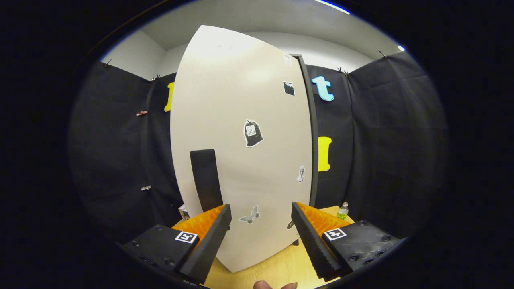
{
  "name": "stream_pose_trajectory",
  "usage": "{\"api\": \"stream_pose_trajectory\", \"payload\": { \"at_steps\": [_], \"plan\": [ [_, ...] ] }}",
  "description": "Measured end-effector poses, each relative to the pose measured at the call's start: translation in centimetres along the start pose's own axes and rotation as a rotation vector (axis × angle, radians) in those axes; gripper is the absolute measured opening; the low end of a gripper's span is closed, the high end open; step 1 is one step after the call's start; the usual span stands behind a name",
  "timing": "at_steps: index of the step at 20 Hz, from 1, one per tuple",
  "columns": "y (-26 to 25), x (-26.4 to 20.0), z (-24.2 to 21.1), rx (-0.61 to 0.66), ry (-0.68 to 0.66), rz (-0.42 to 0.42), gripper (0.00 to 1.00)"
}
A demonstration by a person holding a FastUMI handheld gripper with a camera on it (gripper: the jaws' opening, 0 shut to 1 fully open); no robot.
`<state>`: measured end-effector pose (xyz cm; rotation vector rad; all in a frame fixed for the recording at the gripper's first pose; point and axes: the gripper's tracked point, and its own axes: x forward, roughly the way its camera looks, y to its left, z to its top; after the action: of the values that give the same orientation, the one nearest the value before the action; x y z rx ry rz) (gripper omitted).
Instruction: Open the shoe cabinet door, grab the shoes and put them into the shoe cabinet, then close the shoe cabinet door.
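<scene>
Gripper [261,224] pointed straight at the tall off-white shoe cabinet door [241,132], fingers spread wide w/ nothing between them but open air; door panel sits just ahead of the fingers, apart from both; door looks shut, flat face toward the camera, dark edge of the cabinet body [311,132] showing along its right side; black rectangular handle [206,178] low on the door's left part, upright, just above and beyond the left finger [209,239], not touching it; right finger [311,241] well right of the handle, in front of the door's lower right part; several small stickers on the door: a dark bag-shaped one [253,133] near the middle, a pale butterfly [249,215] low down between the fingers, a small figure one [300,174] toward the right edge, a dark square one [288,88] up high; cabinet stands on a light wood desk [273,269], its base near the desk's front edge; clear plastic bottle w/ green label [342,210] upright at the desk's far right corner, beside the cabinet; small box-like item [184,211] at the desk's left edge behind the left finger, too hidden to ID; fingertips of a person's hand [275,285] peek in at the desk's near edge, below the gripper; shoes can't be made out here.
</scene>
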<state>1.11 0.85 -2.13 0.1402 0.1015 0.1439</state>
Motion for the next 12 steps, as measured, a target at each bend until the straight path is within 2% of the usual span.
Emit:
{"api": "stream_pose_trajectory", "payload": {
  "at_steps": [7, 12],
  "plan": [
    [-0.9, 0.3, -0.1, 0.005, -0.010, -0.047, 0.98],
    [-0.8, 0.4, 0.0, -0.005, -0.016, -0.050, 0.98]
  ]
}}
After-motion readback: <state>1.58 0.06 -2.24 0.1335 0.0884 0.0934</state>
